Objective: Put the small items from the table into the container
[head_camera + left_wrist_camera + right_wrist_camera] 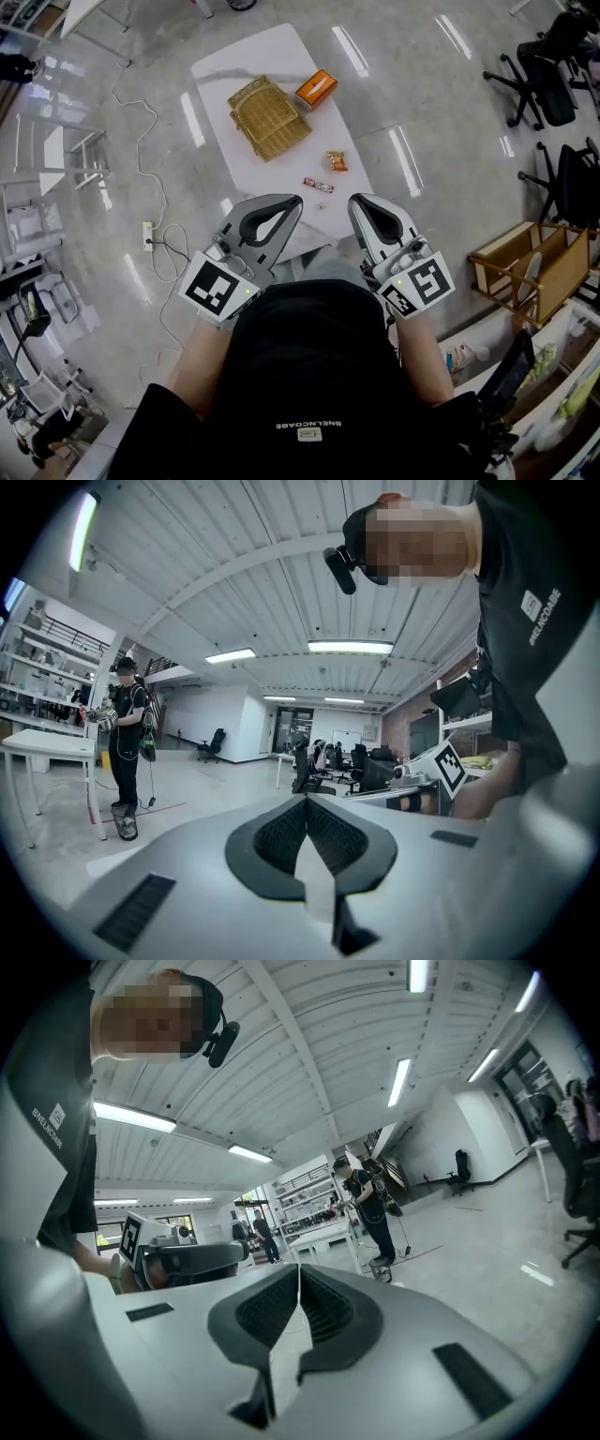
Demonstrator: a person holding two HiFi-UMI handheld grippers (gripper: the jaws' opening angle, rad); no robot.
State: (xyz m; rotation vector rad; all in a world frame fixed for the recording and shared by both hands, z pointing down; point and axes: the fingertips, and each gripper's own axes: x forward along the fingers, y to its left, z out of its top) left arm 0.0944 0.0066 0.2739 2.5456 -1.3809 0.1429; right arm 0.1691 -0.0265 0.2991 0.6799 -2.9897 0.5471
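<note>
Grippers first: we've got the left gripper and the right gripper both pinched fully together, nothing in either, side by side over the table's near end. Out on the table are 3 small items (orange box, snack packet, candy bar), all outside the wicker basket.

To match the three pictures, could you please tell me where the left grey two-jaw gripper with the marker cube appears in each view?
Head view: the left grey two-jaw gripper is just left of centre, jaws shut.
Left gripper view: the gripper fills bottom centre.
Right gripper view: middle left, side-on.
Shared landmark: the person's black printed shirt.
</note>
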